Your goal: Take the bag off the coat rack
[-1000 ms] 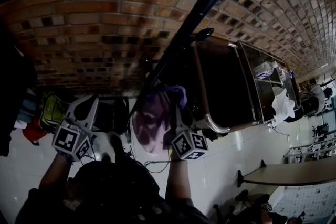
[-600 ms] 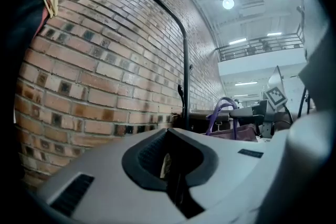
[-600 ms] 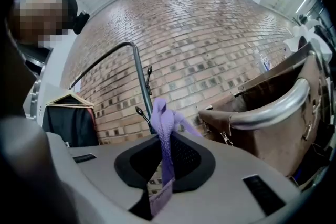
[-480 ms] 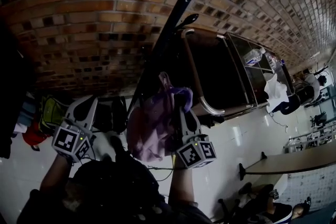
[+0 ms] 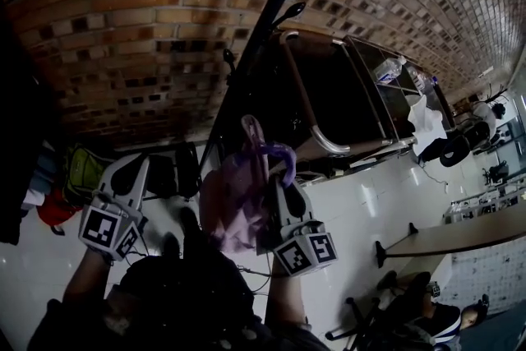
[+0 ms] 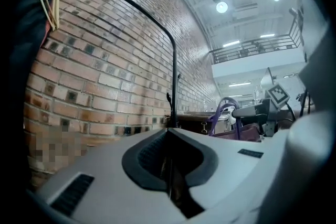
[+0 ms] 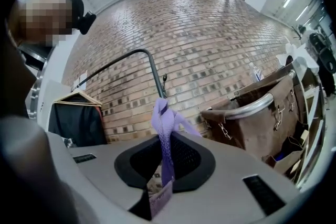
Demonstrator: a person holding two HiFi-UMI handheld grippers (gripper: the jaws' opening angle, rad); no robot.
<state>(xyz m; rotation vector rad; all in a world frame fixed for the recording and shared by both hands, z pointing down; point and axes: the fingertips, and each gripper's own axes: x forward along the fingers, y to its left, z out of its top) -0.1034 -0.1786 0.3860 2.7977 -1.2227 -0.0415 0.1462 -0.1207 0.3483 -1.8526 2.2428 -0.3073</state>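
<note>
"What does the view from over the person's head give you that the gripper cameras miss?"

"The whole bag [image 5: 232, 205]. It's a mauve-pink sack hanging just right of the coat rack pole [image 5: 265, 37], right up against the right gripper [image 5: 277, 181]. That gripper's own camera catches only the strap [image 7: 164, 128], a lilac band rising out of its jaws."

"So it has a hold?"

"Yes, the jaws are pinched on that strap, with a small tag [image 7: 160, 199] dangling at the near end. The loop stands up just below a hook [image 7: 164, 81] on the pole. I can't tell whether the two touch."

"And the left gripper [image 6: 169, 136]?"

"It's pressed together on nothing. It sits left of the pole, well apart from the bag. Its camera looks across at the bag and the other gripper's marker cube, both right of the pole."

"Anything only the gripper cameras show?"

"A dark garment [image 7: 77, 120] on a wooden hanger [image 7: 79, 96], left of the pole against the brick wall [image 7: 210, 34]. From overhead that side is too dark to make out."

"Any containers?"

"One, a brown canvas cart [image 5: 303, 99] with a metal rim, right of the pole and beyond the bag. From above its inside is just black, so I can't say what's in it. The right gripper's camera shows only its outer wall and some clips."
</note>
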